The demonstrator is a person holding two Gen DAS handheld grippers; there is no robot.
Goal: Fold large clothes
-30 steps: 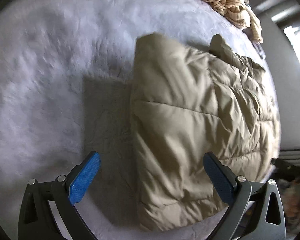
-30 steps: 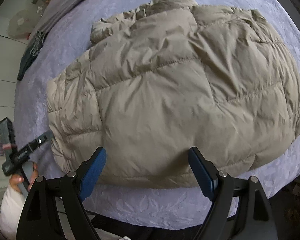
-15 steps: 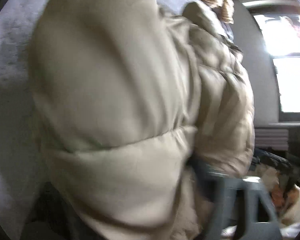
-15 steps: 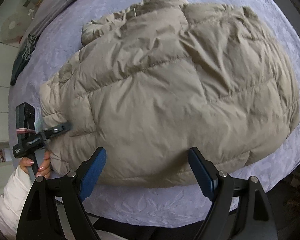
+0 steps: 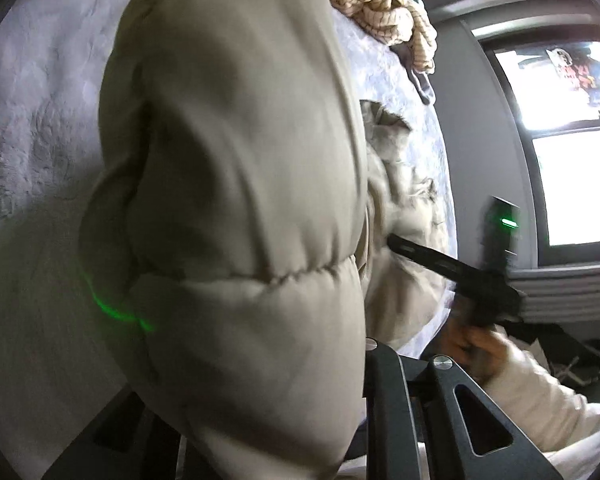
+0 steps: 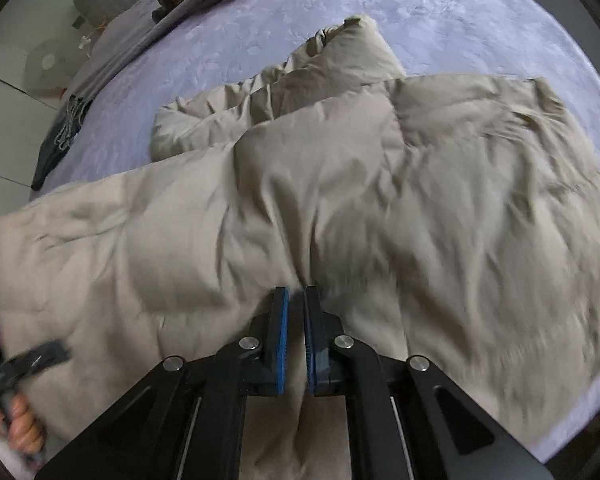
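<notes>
A puffy khaki jacket point(image 6: 380, 184) lies spread on a purple bed cover point(image 6: 480, 20). My right gripper point(image 6: 296, 294) points steeply down at the jacket's near hem, its blue pads shut with a fold of fabric pinched between them. The left wrist view is filled by a lifted bulge of the jacket point(image 5: 228, 200). That bulge hides the left gripper's pads, and only its right finger point(image 5: 384, 396) shows. The left jaws are closing with the jacket's edge between them. My left gripper point(image 6: 46, 356) also shows at the jacket's left edge, with the person's hand point(image 6: 20, 436) on its handle.
A heap of striped and brown clothes point(image 5: 380, 4) lies at the bed's far end. A dark item with metal hangers point(image 6: 62, 136) sits at the bed's left edge. A bright window point(image 5: 572, 168) is beyond the bed. The person's white sleeve point(image 5: 540, 400) is near.
The left gripper went from wide open over the jacket's corner to closed on it and raised that edge. The right gripper moved onto the near hem and shut on it.
</notes>
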